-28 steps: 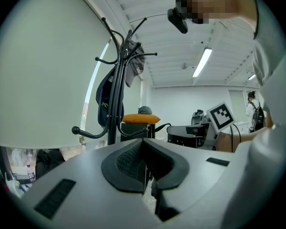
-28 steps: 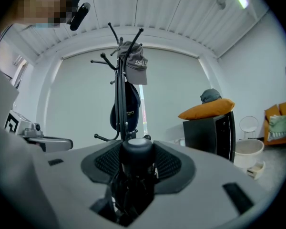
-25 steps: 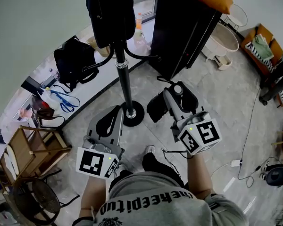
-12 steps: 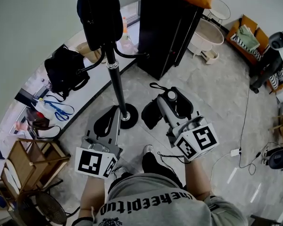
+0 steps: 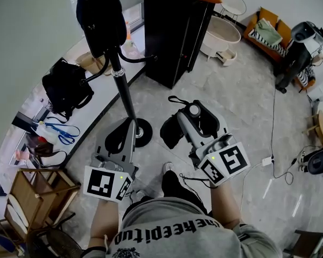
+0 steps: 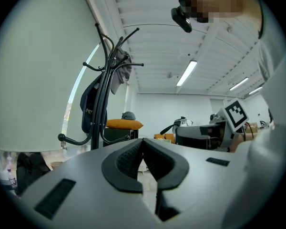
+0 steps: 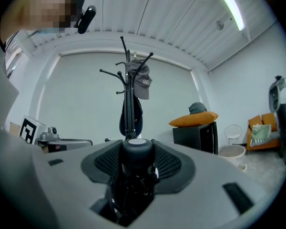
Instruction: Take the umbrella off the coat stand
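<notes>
Head view: right hand-held gripper clamps the black folded umbrella, now carried farther from the black metal coat stand, which sits at eleven o'clock. Left hand-held gripper is closed and empty. Umbrella hangs clear; removal looks essentially done.

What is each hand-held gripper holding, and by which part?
Right hand-held gripper: the folded umbrella, clamped just below its round cap. Left hand-held gripper: shut, empty.

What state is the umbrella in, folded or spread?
Folded: the umbrella is a short black bundle gripped in the right tongs, with no canopy fanned out.
</notes>
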A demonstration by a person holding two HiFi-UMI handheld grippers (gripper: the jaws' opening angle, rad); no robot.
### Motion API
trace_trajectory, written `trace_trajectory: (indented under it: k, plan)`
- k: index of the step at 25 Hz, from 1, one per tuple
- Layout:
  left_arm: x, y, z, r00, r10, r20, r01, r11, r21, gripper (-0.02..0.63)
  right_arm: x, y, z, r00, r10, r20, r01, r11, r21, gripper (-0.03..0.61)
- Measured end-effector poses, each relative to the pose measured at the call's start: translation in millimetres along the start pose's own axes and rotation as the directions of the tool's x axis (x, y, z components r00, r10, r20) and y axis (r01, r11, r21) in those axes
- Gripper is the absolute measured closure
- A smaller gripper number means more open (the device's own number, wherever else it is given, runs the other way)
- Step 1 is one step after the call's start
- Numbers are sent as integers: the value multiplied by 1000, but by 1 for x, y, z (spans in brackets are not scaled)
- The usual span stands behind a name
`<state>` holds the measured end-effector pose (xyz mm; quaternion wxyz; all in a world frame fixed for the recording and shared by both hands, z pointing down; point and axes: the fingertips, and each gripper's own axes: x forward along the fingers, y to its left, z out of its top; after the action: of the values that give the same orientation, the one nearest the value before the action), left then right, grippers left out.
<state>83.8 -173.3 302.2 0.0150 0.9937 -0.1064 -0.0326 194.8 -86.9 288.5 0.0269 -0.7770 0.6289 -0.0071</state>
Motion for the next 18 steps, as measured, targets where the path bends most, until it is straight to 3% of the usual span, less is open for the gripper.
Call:
trace_trajectory:
  k: [10,18]
  plan:
    - [-17,-27,-5,994,-105,-15,105,994,-4,598,-48,14,-14,995,-99,-15,99,995,17,373]
    - [-33,-30,-1,993,-116,-15,116,993,4,598,-60,27,-10,994,-110,6,110,994,28,373]
